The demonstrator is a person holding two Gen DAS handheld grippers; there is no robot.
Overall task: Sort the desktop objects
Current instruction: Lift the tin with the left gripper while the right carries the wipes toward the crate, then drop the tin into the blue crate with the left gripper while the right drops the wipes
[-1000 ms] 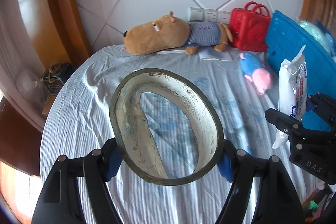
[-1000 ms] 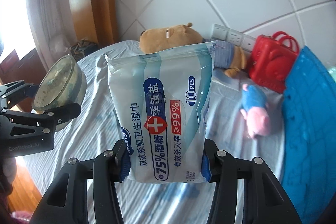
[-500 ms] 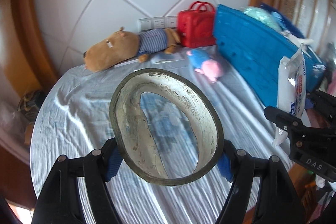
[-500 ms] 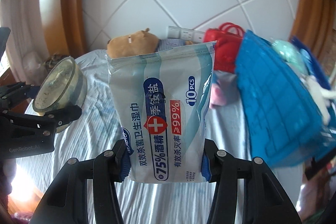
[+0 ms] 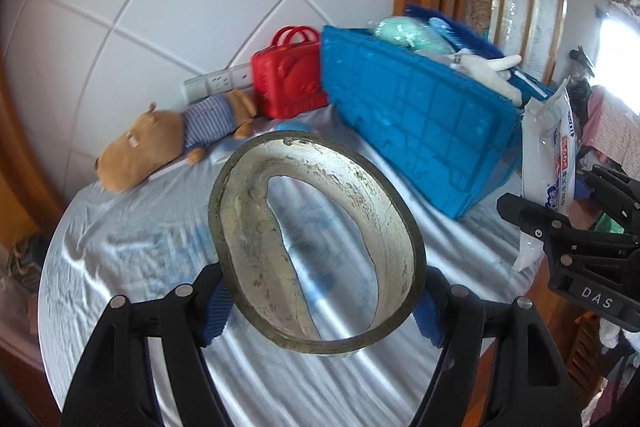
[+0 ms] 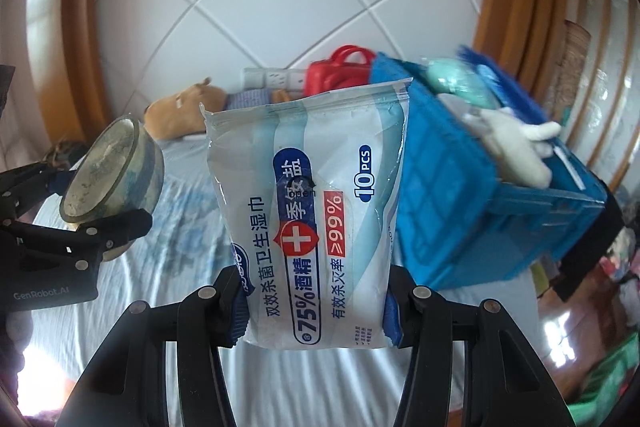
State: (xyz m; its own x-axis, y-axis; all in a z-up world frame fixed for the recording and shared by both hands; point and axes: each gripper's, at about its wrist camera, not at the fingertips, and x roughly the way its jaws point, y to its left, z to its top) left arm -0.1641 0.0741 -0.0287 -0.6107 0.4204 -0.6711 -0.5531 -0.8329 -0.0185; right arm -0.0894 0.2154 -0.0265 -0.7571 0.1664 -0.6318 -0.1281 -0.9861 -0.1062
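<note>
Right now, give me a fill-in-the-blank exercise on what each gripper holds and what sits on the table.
The left gripper grips a worn metal ____.
The right gripper clamps a pack of wet ____.
The crate holding toys is coloured ____.
The small case beside the crate is coloured ____.

Missing words: ring; wipes; blue; red

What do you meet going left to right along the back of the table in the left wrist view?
Plush bear → power strip → red case → blue crate → wipes pack, held in the right gripper.
</note>
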